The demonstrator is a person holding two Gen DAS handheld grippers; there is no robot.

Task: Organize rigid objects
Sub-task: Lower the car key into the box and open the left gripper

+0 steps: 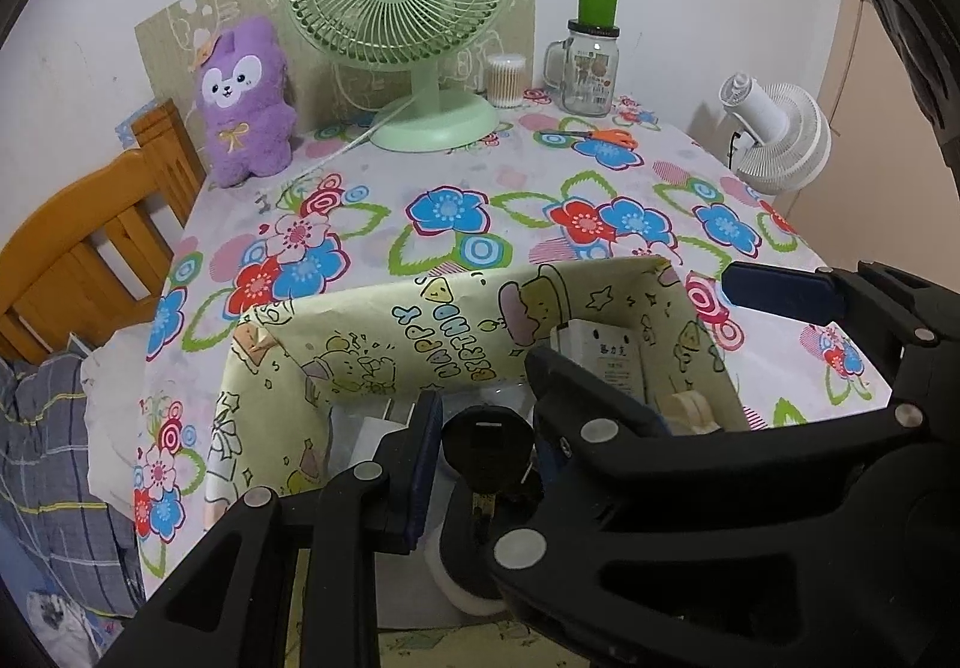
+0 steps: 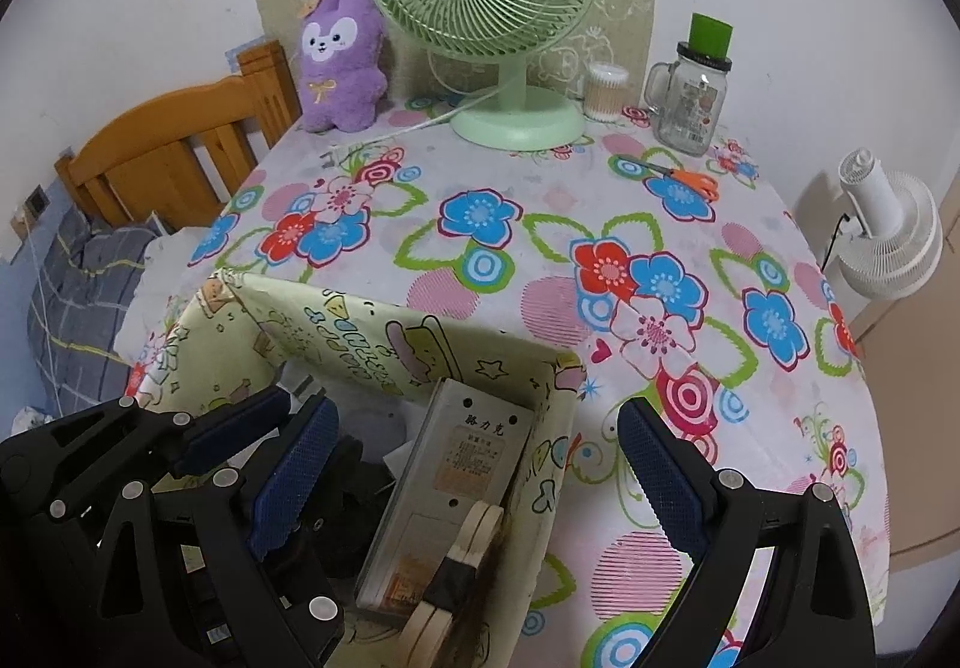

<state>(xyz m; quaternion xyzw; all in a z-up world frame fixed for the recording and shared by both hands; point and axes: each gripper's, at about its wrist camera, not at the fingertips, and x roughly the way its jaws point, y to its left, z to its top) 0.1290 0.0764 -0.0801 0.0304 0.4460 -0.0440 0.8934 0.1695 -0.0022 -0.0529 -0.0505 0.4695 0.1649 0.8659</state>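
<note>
A box (image 1: 420, 332) wrapped in pale birthday paper stands open near the table's front edge. Just over its opening, my left gripper (image 1: 483, 440) is shut on a black-headed key (image 1: 486, 431) with its brass blade pointing down. In the box (image 2: 360, 332) a grey remote-like device (image 2: 462, 464) leans against the right wall, beside a pale wooden piece (image 2: 474, 536). My right gripper (image 2: 480, 464) is open and straddles that wall, one finger inside and one over the tablecloth. One of its fingers (image 1: 780, 290) shows at the right of the left wrist view.
On the flowered tablecloth (image 2: 600, 224) at the back stand a green fan (image 1: 399, 8), a purple plush toy (image 1: 246, 104), a tub of cotton swabs (image 1: 506, 80) and a glass jar (image 1: 591, 68). Orange scissors (image 1: 606, 137) lie nearby. A wooden chair (image 1: 90, 248) is left, a white fan (image 1: 774, 134) right.
</note>
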